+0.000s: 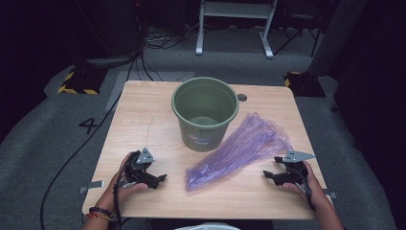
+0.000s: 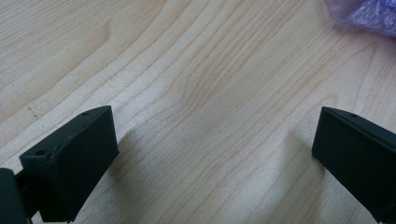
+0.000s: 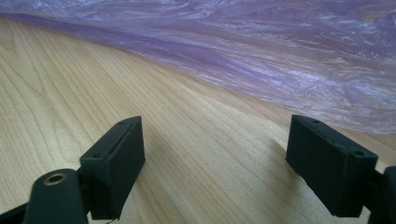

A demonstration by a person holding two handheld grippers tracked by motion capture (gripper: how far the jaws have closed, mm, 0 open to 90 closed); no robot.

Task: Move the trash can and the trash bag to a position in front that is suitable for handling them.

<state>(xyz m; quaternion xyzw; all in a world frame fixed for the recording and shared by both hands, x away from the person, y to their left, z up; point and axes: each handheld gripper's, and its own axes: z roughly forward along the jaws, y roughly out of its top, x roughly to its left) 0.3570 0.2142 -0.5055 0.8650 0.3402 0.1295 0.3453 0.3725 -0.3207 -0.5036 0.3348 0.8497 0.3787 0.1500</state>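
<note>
Claws rest apart and empty near the surface's front edge: left claw (image 1: 163, 178), right claw (image 1: 265, 174). Between them lies the purple bag (image 1: 239, 148); thin film could slip a shallow pinch or snag the bucket (image 1: 205, 111).

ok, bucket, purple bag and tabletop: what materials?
Bucket: likely moulded plastic, matt olive green, smooth walls with a rolled rim.
Purple bag: thin translucent plastic film, glossy and finely crinkled.
Tabletop: pale wood or wood-look laminate with visible grain; cannot tell which.

I'm working in a dim lab or test studio: a pale wooden table (image 1: 143, 120) on grey carpet (image 1: 48, 129), yellow-black hazard-striped floor blocks (image 1: 76, 82), black cables (image 1: 143, 57), a white metal frame (image 1: 234, 24) behind.
</note>
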